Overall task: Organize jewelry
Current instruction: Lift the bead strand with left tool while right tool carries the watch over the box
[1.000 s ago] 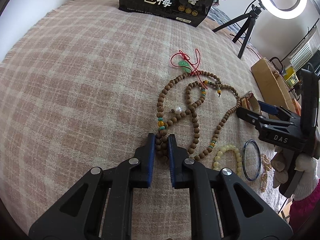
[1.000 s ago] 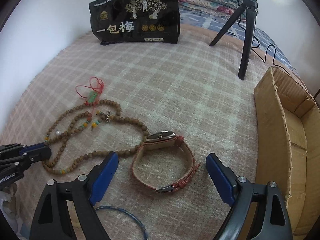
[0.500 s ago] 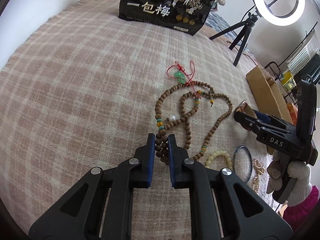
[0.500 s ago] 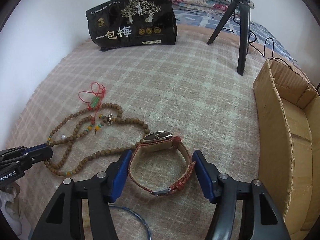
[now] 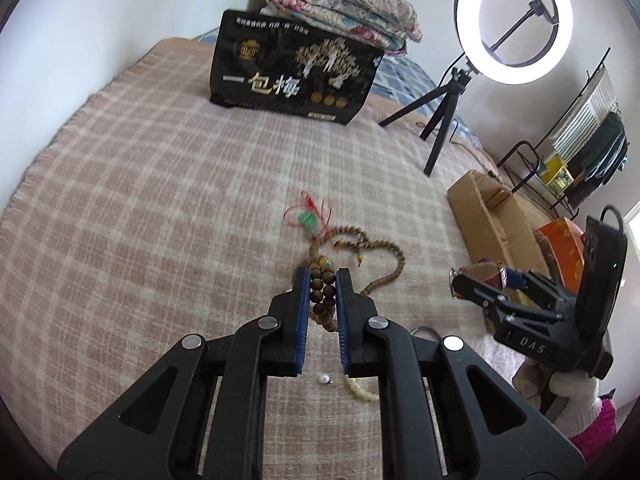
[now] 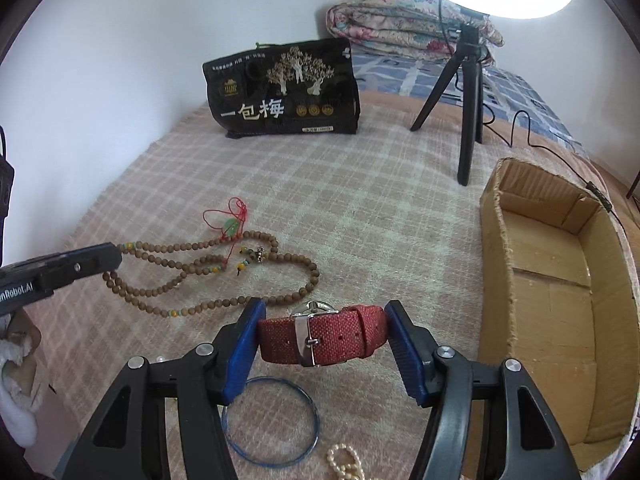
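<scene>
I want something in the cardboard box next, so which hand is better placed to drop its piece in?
Right. The right gripper already clamps the red watch, and the box sits open just to its right. The left gripper holds the bead necklace, which mostly trails on the blanket, farther from the box.

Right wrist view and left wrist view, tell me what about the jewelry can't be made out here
- Watch: dial hidden behind its own red strap in the right wrist view; tiny in the left wrist view.
- Pearl strand: cut off by the right wrist view's bottom edge.
- Yellow bead bracelet: mostly hidden behind the left gripper.
- Wooden bead necklace: the pinched part's lower end is hidden by the fingers.
- Green pendant: shape too small.
</scene>
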The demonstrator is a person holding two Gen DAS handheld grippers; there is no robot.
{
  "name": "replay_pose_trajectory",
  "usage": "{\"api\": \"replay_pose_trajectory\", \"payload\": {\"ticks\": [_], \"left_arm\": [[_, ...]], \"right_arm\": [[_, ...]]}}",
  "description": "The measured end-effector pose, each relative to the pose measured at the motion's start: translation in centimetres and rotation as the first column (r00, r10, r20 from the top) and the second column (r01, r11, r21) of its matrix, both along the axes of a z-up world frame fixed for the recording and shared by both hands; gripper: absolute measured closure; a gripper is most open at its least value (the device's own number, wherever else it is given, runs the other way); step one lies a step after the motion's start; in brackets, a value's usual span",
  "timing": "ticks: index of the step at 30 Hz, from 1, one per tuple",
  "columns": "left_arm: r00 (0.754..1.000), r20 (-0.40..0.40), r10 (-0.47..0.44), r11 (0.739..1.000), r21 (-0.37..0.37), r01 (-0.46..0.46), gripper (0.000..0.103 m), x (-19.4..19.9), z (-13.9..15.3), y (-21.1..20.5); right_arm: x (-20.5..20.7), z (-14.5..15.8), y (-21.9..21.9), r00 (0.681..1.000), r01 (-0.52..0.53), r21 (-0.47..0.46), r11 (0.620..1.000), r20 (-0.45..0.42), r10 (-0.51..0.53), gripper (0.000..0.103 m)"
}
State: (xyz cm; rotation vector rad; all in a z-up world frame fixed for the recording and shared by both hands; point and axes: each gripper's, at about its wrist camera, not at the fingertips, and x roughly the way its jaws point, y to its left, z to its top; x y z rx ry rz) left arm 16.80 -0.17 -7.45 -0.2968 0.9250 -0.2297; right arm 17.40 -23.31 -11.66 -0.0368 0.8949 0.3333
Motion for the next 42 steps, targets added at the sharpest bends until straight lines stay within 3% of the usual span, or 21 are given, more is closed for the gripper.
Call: {"api": "replay_pose_trajectory", "payload": {"ticks": [11,19,30,42], "left_arm": [[0.991,0.129,0.019,1.000,-0.024,-0.016,0.092,-1.7,6.6,1.3],[0.981,0.193,-0.022,1.000,-0.008,0.024,0.092,-2.5,10.6,0.3],[0.959,0.266,-0.103,0.995,0.016,0.102,0.092,-1.4,15.4,-3.9],[0.935,0.290,-0.204,0.978,0.012,0.209,0.092,2.1,17.1,-12.0]], "right_arm": [[-2.6,2.1,-1.5,0.999,0.018,0.032,0.999,0.035,-0.019,0.040],[-4.9,4.3,-2.5,0.997,0.032,0.043,0.999,0.075,-0.035,0.040],[-7.5,7.4,-6.6,0.987,0.090,0.042,0.995,0.129,-0.094,0.040],[-7.9,8.3,-13.1,0.969,0.205,0.027,0.978,0.135,-0.207,0.040]]}}
